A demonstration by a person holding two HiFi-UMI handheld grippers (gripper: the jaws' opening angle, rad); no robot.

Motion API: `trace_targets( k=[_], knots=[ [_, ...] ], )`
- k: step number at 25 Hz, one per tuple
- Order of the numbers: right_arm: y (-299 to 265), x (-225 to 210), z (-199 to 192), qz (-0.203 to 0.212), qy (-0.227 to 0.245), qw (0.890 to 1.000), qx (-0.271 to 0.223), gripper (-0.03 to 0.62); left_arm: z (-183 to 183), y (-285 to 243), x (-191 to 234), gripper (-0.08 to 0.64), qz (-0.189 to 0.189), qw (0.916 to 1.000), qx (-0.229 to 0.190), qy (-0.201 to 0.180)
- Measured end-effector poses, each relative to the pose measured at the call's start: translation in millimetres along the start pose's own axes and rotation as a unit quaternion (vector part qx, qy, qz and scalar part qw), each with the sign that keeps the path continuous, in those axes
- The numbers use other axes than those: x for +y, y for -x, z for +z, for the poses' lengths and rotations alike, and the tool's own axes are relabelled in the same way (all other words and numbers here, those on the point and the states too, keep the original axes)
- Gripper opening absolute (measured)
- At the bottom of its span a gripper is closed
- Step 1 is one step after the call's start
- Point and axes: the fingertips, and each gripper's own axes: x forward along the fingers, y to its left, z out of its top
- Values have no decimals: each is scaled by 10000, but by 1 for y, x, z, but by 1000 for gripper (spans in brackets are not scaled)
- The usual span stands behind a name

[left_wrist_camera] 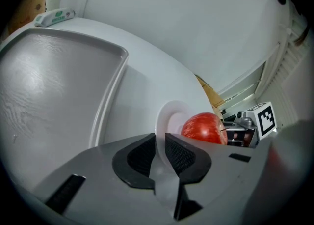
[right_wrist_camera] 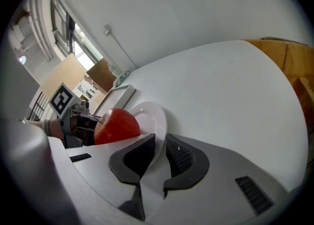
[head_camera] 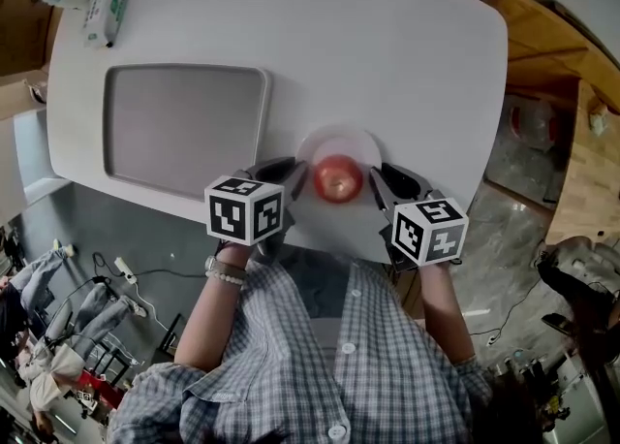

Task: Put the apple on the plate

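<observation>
A red apple [head_camera: 337, 180] [left_wrist_camera: 202, 127] [right_wrist_camera: 117, 126] rests on a small white plate [head_camera: 339, 139] [left_wrist_camera: 167, 116] [right_wrist_camera: 152, 116] at the near edge of the white table [head_camera: 387, 54]. My left gripper [head_camera: 295, 173] [left_wrist_camera: 160, 143] is at the plate's left side, and the thin rim runs between its black pads, which pinch it. My right gripper [head_camera: 380, 178] [right_wrist_camera: 160, 145] holds the opposite rim the same way. Each gripper appears beyond the apple in the other's view. Whether the plate is lifted off the table I cannot tell.
A large grey tray [head_camera: 184, 127] [left_wrist_camera: 49, 86] lies empty to the left of the plate. A pack of wipes [head_camera: 108, 4] [left_wrist_camera: 54, 16] sits at the table's far left corner. The table's front edge runs just under both grippers, with the floor below.
</observation>
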Motion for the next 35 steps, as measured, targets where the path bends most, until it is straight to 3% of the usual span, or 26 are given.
trace_targets(
  k=[14,23,28,35],
  knots=[
    [-2,-4,1,-291,-717,9970,64,64,4,-3,2,61,-186,9998,92,41],
    [6,-7,2,-521,-1404,9887,36,54,5,-3,-3,46,-453,9967,408,535],
    [13,-8,8,-570,-1510,9869,-67,54,4,1,-10,41,-667,9934,423,833],
    [23,-2,18,-586,-1531,9864,-145,54,11,11,-16,41,-710,9927,392,896]
  ],
)
